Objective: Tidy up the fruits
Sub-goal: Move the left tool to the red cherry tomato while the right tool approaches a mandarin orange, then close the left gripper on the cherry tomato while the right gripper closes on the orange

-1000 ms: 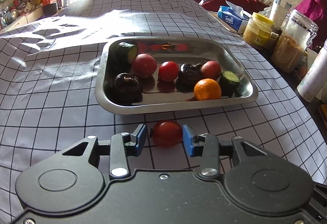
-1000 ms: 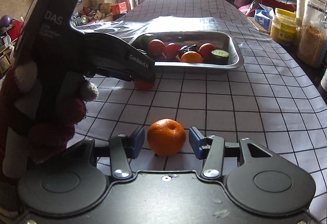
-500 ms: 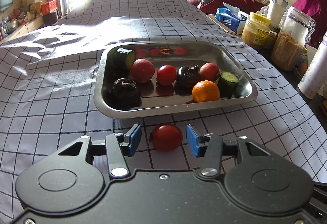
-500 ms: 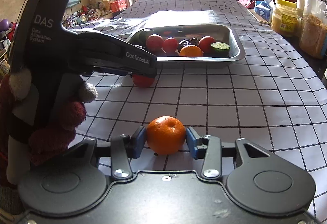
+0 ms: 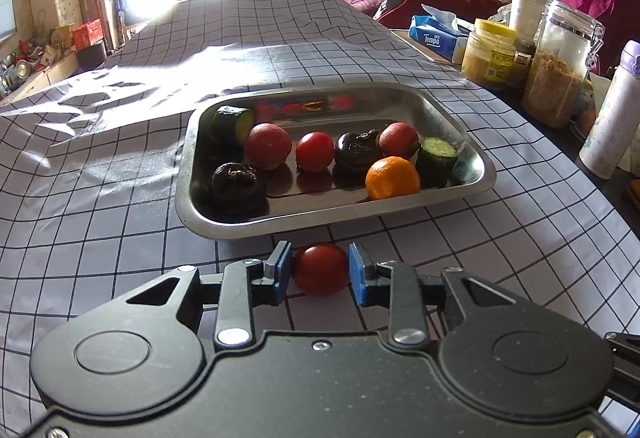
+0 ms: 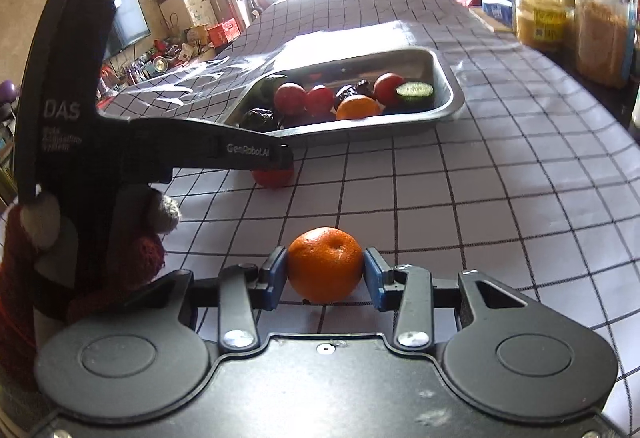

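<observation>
Left gripper (image 5: 320,272) is clamping the round red tomato (image 5: 321,269); right gripper (image 6: 325,274) is clamping the dimpled orange mandarin (image 6: 325,264). Over-squeezing risks bruising; round skins risk slipping during the lift.

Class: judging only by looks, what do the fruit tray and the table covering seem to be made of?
Tray: probably stainless steel, polished; its inner walls mirror the fruit and the rim glints silver.
Table covering: likely plastic or coated cloth, glossy; sunlight glares off it, and it puckers into soft creases under a printed black grid.
</observation>
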`<state>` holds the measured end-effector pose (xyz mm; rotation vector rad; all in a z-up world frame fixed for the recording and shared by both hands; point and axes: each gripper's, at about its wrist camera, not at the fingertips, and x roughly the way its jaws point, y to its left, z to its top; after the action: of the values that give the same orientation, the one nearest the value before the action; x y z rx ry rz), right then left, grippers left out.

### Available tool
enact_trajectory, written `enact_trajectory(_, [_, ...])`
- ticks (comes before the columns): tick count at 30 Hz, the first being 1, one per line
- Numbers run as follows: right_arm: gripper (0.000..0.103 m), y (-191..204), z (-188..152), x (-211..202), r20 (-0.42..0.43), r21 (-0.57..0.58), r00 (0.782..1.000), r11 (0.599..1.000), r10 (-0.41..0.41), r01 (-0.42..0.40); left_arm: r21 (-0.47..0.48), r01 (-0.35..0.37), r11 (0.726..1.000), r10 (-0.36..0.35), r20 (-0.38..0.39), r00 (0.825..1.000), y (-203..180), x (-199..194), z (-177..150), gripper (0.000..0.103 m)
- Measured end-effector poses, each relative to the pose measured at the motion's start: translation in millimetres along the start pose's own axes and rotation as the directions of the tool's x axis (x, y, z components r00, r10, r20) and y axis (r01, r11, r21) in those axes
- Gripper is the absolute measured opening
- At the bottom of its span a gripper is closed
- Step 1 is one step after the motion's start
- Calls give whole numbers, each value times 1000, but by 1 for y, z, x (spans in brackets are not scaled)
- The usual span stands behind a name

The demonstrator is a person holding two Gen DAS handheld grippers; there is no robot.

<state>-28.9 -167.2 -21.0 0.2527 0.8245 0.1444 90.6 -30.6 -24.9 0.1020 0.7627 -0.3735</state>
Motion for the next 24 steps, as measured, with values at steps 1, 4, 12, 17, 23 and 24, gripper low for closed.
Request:
enact_trajectory(1, [42, 2, -1, -1, 13, -14, 1000, 1000, -14, 14, -2, 1, 1000, -1, 1, 1000, 0, 0, 0, 38])
enact_trajectory(4, [42, 6, -4, -6, 56, -38, 998, 998, -42, 45, -8, 7, 1000, -7, 1, 1000, 2, -1, 0, 37])
enact_trajectory(12, [42, 3, -5, -11, 115, -7, 989, 996, -92, 94, 30, 6, 1000, -6, -6, 1000, -5, -1, -1, 58])
enact_trajectory(17, [42, 0, -4, -11, 115, 7, 988, 995, -98, 98, 43, -9, 999, 10, -19, 1000, -8, 2, -2, 61])
enact_trajectory(23, [42, -7, -1, -9, 104, 48, 991, 996, -82, 78, 68, -31, 997, 35, -55, 998, -12, 10, -6, 47])
enact_trajectory(24, [42, -7, -1, -9, 102, 53, 991, 996, -82, 77, 78, -52, 996, 55, -35, 998, -14, 9, -7, 44])
